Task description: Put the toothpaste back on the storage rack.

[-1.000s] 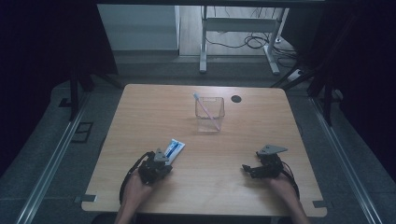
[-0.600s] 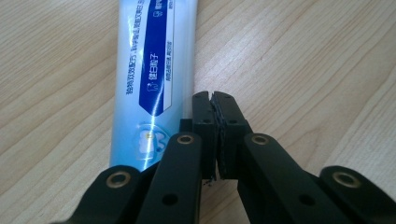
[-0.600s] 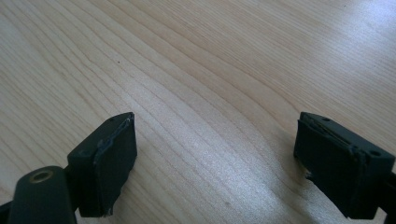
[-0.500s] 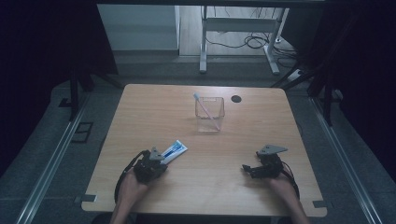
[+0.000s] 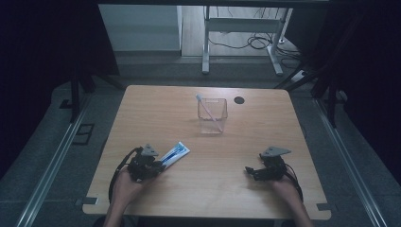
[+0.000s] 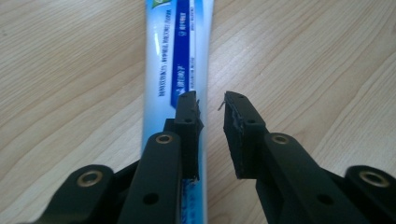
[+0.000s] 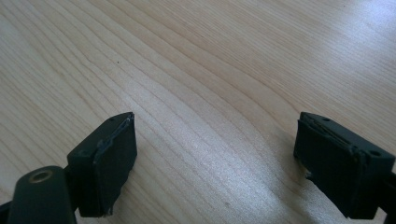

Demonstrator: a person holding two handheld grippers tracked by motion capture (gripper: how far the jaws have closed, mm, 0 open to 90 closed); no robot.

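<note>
Overall, one light wooden rectangular table [image 5: 208, 189] carries every item, and two hand-held grippers work at its near edge. One clear square plastic cup [image 5: 212, 116] stands upright toward the far middle, with one white-and-blue toothbrush [image 5: 206, 108] leaning inside it. One small round black cap-like disc [image 5: 239, 100] lies just beyond the cup, apart from it.

One white-and-blue plastic toothpaste tube [image 6: 175, 60] lies flat on the table at the near left, well apart from the cup. The left gripper [image 6: 212, 105] sits over the tube's near end. Its jaws have just been opening and now stand slightly parted; the pads do not press on anything. The left jaw overlaps the tube, the right jaw is over bare wood, and the gap between them lies along the tube's edge rather than across its body.

The right gripper [image 7: 215, 149] rests near the table at the near right, jaws spread wide over bare wood with nothing between them.

Handling judgement: the tube is probably light, soft-walled and smooth, so it may slip or squash under a hard pinch. Grip across the width at mid-body, or at the stiffer crimped end, with moderate force. Avoid squeezing near the cap, where paste could be forced out.
</note>
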